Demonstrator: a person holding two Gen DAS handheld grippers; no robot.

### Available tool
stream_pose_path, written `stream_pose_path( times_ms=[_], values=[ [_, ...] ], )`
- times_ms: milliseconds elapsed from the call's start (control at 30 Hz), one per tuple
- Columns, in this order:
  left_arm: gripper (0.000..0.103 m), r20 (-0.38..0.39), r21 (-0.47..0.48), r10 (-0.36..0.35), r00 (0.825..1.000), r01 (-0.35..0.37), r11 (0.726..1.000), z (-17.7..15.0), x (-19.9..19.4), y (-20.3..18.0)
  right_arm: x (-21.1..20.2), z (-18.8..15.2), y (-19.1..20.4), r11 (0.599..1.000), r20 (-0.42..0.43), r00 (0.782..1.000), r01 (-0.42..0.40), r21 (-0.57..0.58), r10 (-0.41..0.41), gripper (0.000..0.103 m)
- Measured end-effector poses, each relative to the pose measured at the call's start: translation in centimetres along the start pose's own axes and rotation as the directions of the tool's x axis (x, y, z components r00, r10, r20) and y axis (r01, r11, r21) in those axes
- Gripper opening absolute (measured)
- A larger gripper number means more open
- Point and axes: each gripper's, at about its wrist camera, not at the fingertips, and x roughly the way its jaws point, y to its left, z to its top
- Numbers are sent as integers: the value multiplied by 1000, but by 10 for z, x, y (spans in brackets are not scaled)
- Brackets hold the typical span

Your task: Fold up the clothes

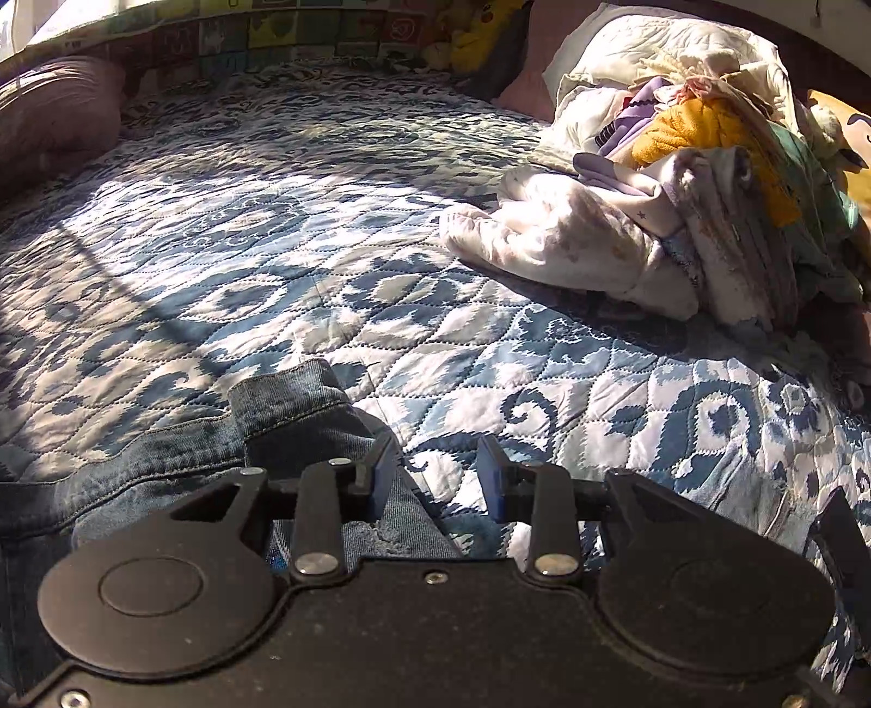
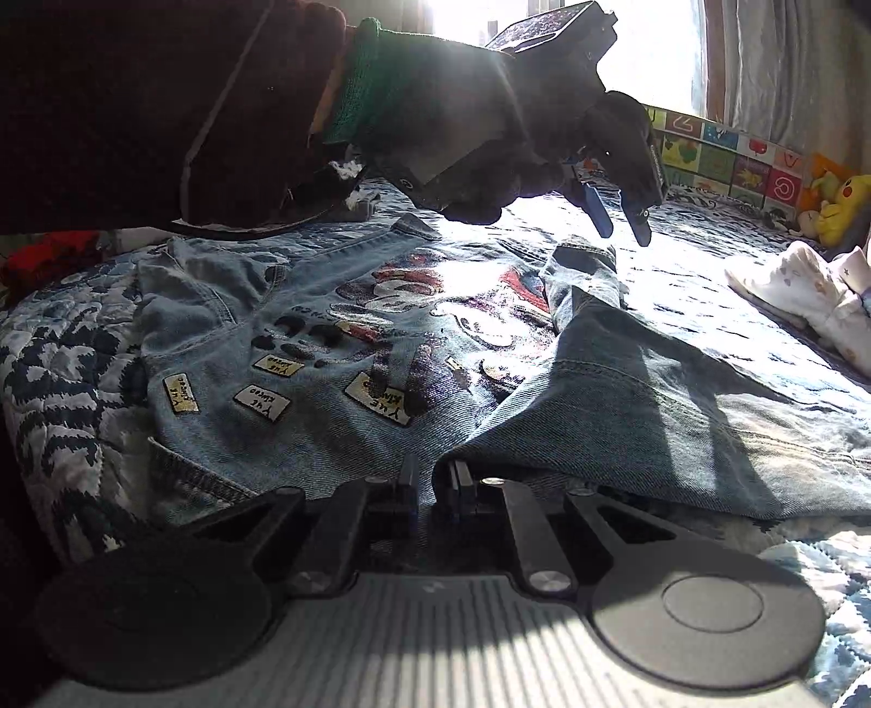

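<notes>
The right gripper (image 2: 434,490) sits low at the near hem of the jacket (image 2: 305,348), its fingers pinched together on a fold of denim that lifts into a tented flap running off to the right. The jacket lies back-up, spread flat on the quilt (image 2: 60,381), with cream name patches (image 2: 261,404) nearest the gripper and sequinned lettering further up the back. Past the lettering, one sleeve (image 2: 585,278) is folded in across the jacket, its cuff lying near the far edge.

Above that cuff hovers the left gripper (image 2: 620,220), held by a gloved hand (image 2: 506,158) with a green cuff and dark sleeve; its two blue-tipped fingers (image 2: 596,209) point downward, spread apart and holding nothing. In the left wrist view the same gripper (image 1: 435,479) shows its fingers parted with bare quilt (image 1: 272,245) between them, the sleeve cuff (image 1: 294,397) just beside the left finger.

Beyond the jacket the quilt is empty and sunlit up to a heap of clothes (image 1: 680,179) off to the jacket's right, white, purple, mustard and teal pieces tumbled against a pale pillow (image 1: 653,49). Furthest from the jacket, a patterned bumper (image 2: 724,158) lines the bed edge, with a yellow plush toy (image 2: 838,207) at its end and curtains (image 2: 784,65) behind.
</notes>
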Motion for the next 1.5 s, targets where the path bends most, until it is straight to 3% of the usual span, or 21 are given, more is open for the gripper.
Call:
stream_pose_path(
  times_ms=[33, 100, 200, 400, 500, 633, 700, 800, 900, 933, 967, 1000, 1033, 1067, 1100, 1167, 1233, 1267, 1367, 1400, 1500],
  values=[
    [40, -9, 70, -68, 998, 69, 995, -1, -5, -25, -1, 0, 0, 1000, 4, 1000, 2, 2, -2, 14],
    [43, -53, 188, -186, 981, 192, 963, -5, -13, -70, -5, 0, 0, 1000, 12, 1000, 10, 9, -10, 15],
    [43, -128, 320, -265, 956, 293, 901, -15, -13, -127, -9, -3, 2, 1000, 19, 1000, 16, 7, -16, 19],
    [44, -262, 532, -255, 931, 360, 767, -48, 12, -212, -12, -7, 7, 1000, 33, 999, 8, -23, -8, 28],
    [44, -269, 637, -190, 944, 323, 700, -62, 23, -240, -11, -9, 5, 1000, 39, 999, 1, -15, -1, 28],
    [44, -247, 774, -82, 966, 248, 583, -79, 36, -267, -11, -10, 4, 1000, 44, 999, -5, -15, 5, 29],
    [44, -198, 856, 10, 980, 168, 490, -90, 45, -279, -11, -10, 3, 1000, 45, 999, -9, -12, 10, 29],
    [47, -105, 927, 93, 990, 64, 370, -99, 50, -292, -11, -11, 3, 1000, 46, 999, -14, -10, 15, 29],
    [35, -40, 948, 140, 989, -7, 318, -102, 54, -299, -11, -12, 3, 1000, 48, 999, -15, -11, 15, 29],
    [34, -41, 949, 151, 988, -8, 315, -102, 57, -300, -12, -12, 3, 1000, 48, 999, -14, -13, 15, 29],
    [33, -43, 949, 160, 986, -10, 316, -102, 59, -301, -12, -12, 3, 1000, 48, 999, -14, -14, 15, 29],
    [32, -45, 940, 160, 986, -12, 340, -98, 59, -300, -12, -12, 3, 1000, 48, 999, -14, -15, 14, 29],
    [25, -48, 931, 160, 986, -13, 364, -95, 59, -298, -12, -12, 3, 1000, 48, 999, -13, -16, 14, 29],
    [10, -51, 922, 160, 986, -15, 388, -92, 59, -297, -12, -12, 4, 1000, 48, 999, -12, -18, 13, 29],
    [6, -53, 910, 159, 986, -18, 413, -88, 58, -295, -12, -12, 4, 1000, 49, 999, -11, -19, 12, 29],
    [4, -39, 870, 138, 990, -34, 492, -75, 47, -285, -13, -12, 5, 1000, 50, 999, -6, -25, 7, 29],
    [3, -21, 802, 115, 993, -52, 595, -60, 31, -270, -13, -12, 6, 1000, 51, 999, -2, -29, 3, 29],
    [3, -4, 748, 95, 995, -60, 661, -51, 18, -258, -13, -12, 6, 1000, 51, 999, 1, -30, 1, 29],
    [3, 77, 600, 65, 995, -99, 794, -35, -26, -222, -15, -12, 7, 999, 54, 999, 9, -34, -7, 31],
    [2, 111, 538, 61, 992, -111, 836, -30, -44, -208, -15, -12, 7, 999, 56, 998, 11, -34, -10, 31],
    [2, 201, 360, 74, 977, -144, 922, -23, -96, -163, -17, -12, 8, 999, 58, 998, 21, -35, -19, 33]
  ],
)
